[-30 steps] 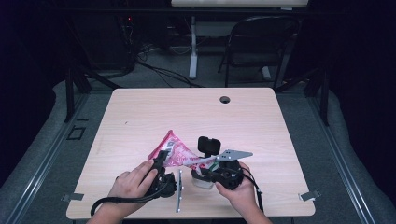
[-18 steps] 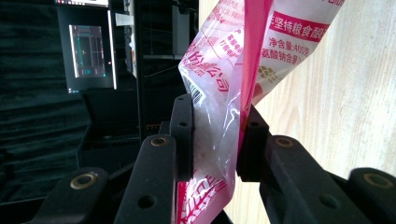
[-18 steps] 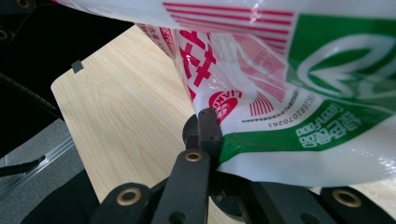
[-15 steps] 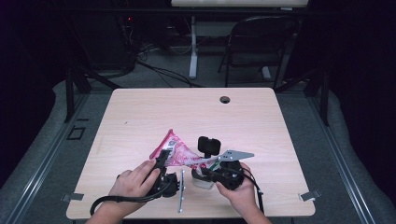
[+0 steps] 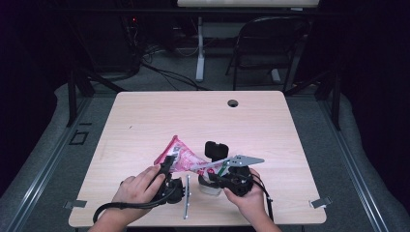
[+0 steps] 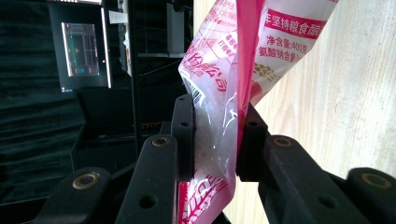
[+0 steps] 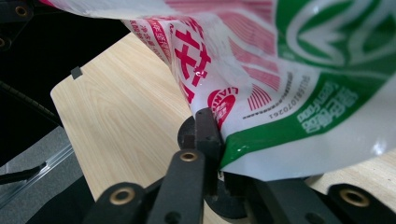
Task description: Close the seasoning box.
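Clamping noted on left tongs [image 6: 215, 135]: both pads are pressed onto the clear lower part of the bag [image 6: 219, 56], with the pink seam caught at one pad. White granular fill is seen through the film, so the grip is presumably placed there to stop the contents sliding.

Right tongs [image 7: 219, 140]: the jaws have just been opening a little. The green-and-white corner of the bag is lodged between them. It appears to be nipped, though the far pad is hidden under the film, so contact is not certain.

In the high view the bag is stretched between the two tongs and lifted just off the bench [image 5: 193, 116], near its front edge. It is likely held taut so that one end can be worked or tipped.

A clear tub [image 5: 209, 186] is placed directly under the right tongs, probably to catch the fill. A black block [image 5: 216, 149] stands just behind, and a metal strip [image 5: 186, 198] lies between the hands.
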Motion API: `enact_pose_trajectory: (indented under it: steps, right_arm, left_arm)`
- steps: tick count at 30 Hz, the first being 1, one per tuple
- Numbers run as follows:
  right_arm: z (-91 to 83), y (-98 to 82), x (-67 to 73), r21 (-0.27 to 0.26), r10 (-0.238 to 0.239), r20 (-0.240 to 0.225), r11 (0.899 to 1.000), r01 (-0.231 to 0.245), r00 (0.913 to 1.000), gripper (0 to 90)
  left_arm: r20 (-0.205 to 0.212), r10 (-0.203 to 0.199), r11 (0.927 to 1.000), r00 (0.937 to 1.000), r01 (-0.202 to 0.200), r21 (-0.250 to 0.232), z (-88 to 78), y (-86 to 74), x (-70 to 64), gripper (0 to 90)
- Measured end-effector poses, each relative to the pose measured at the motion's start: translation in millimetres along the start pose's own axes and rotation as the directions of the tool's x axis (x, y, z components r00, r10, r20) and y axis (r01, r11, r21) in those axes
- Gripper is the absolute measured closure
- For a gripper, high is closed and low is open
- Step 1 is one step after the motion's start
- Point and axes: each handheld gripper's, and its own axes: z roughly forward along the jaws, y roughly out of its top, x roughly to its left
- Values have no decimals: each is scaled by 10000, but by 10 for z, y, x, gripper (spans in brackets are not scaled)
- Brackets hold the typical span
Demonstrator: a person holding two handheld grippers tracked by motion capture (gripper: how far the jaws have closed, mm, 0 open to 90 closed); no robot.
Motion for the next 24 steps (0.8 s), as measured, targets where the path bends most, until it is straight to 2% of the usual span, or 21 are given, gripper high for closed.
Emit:
enact_pose_trajectory:
  steps: [5,10,15,18,21,24]
  right_arm:
    - [-10,6,1,-30,-7,32,10000,7,10000,794]
    - [-17,16,2,44,-93,71,9999,93,9999,779]
    - [-33,20,-6,-156,26,84,9999,-25,10000,758]
    - [-48,24,-8,-165,43,106,9999,-41,9999,775]
    - [-49,21,-9,-201,97,105,9998,-95,9999,860]
    - [-53,25,-12,-65,62,-7,10000,-62,10000,889]
  left_arm:
    - [3,-89,10000,10000,89,-43,6,-18,-7,743]
    - [-3,-29,10000,10000,29,-21,7,-19,-7,743]
    - [1,22,10000,10000,-22,-24,4,-21,-3,745]
    - [7,43,10000,10000,-43,-33,3,-26,-4,745]
    - [-66,74,9999,10000,-75,-68,-4,-29,-1,745]
    - [-68,106,9999,9999,-107,-50,-20,-21,0,746]
